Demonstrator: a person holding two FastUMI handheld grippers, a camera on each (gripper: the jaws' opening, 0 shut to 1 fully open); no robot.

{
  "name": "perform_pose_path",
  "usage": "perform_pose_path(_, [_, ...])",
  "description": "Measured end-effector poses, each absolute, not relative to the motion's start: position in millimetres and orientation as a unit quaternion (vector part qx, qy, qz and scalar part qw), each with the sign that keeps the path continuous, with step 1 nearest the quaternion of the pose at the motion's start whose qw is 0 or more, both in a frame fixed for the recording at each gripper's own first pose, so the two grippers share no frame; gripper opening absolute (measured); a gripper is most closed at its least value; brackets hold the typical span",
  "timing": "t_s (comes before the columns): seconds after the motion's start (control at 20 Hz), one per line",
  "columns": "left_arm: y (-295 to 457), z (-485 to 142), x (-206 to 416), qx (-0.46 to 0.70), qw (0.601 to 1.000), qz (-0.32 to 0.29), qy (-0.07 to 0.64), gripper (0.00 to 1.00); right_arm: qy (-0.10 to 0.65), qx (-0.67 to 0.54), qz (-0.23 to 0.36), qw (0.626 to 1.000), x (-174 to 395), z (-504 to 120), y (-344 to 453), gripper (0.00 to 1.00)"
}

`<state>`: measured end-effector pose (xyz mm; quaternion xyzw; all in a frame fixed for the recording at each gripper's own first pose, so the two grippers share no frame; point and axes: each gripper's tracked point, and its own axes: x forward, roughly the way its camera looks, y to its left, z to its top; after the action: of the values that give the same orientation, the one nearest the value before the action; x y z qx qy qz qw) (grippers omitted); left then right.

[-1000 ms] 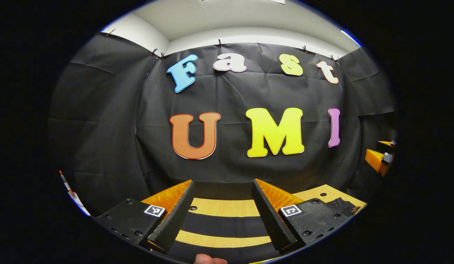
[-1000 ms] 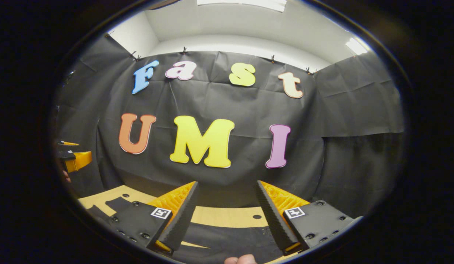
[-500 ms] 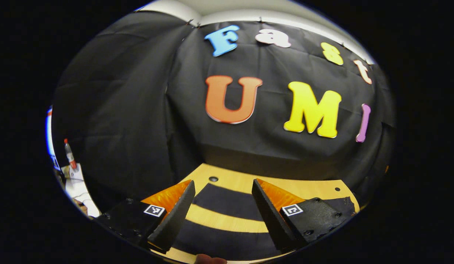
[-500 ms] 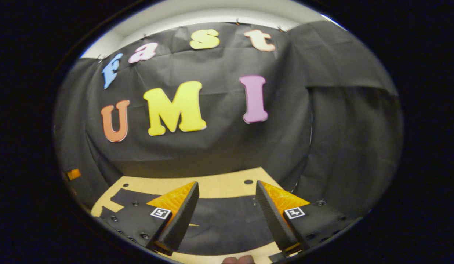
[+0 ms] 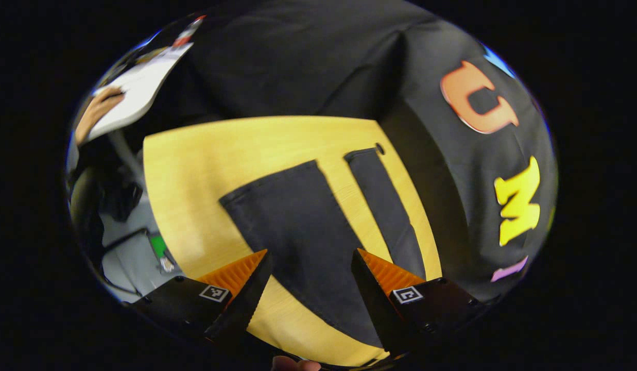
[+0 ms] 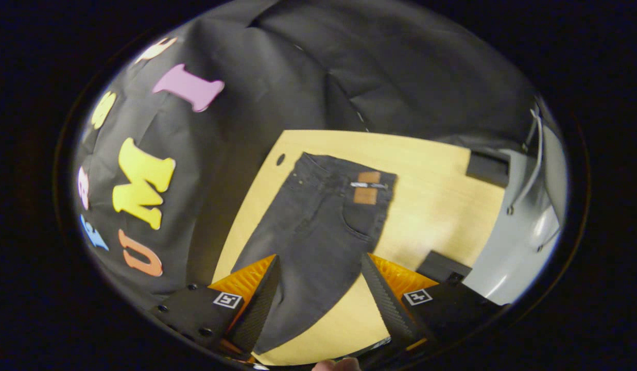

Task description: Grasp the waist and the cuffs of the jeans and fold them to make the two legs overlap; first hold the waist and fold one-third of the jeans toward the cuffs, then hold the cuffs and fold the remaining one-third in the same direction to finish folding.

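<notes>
Jeans point(image 6: 318, 226) dark denim, flat | table point(image 6: 431, 206) pale wood | tongs parted

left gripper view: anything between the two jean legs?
Nothing but a bare strip of table, separating the near leg from the far leg in the left gripper view.

A recording booth: black cloth walls point(image 6: 400, 77) hung around a bare wooden table point(image 5: 205, 170)

dark jeans point(image 6: 318, 232), flat, legs apart
</notes>
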<state>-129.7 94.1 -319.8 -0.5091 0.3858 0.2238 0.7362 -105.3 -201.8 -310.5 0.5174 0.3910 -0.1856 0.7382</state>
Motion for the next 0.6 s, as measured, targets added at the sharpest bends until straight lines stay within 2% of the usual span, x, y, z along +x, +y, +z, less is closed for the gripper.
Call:
perform_pose_path(0.1, [83.4, -325.5, -138.1, -0.545, 0.701, 0.240, 0.392, 0.99, 0.402, 0.541, -0.192, 0.713, -108.6, -325.8, -200.1, 0.98])
perform_pose_path(0.25, [93.1, -341.4, -139.9, -0.565, 0.679, 0.263, 0.389, 0.99, 0.411, 0.560, -0.200, 0.691, -111.2, -336.9, -196.8, 0.98])
perform_pose_path(0.3, [94.3, -346.8, -138.4, -0.565, 0.677, 0.269, 0.388, 0.99, 0.414, 0.562, -0.202, 0.687, -110.9, -340.0, -196.7, 0.92])
perform_pose_path(0.35, [98.8, -351.8, -136.2, -0.562, 0.679, 0.274, 0.385, 0.99, 0.416, 0.563, -0.204, 0.684, -109.4, -342.0, -196.9, 0.98])
perform_pose_path(0.5, [105.4, -356.2, -119.2, -0.556, 0.696, 0.264, 0.370, 0.99, 0.415, 0.567, -0.208, 0.681, -106.8, -346.6, -198.0, 0.98])
perform_pose_path(0.55, [106.5, -355.6, -112.1, -0.556, 0.703, 0.258, 0.361, 0.99, 0.415, 0.568, -0.209, 0.680, -106.4, -349.7, -199.6, 0.92])
perform_pose_path(0.6, [105.2, -356.2, -104.1, -0.559, 0.708, 0.250, 0.352, 0.99, 0.413, 0.571, -0.210, 0.677, -104.4, -353.1, -201.6, 0.98])
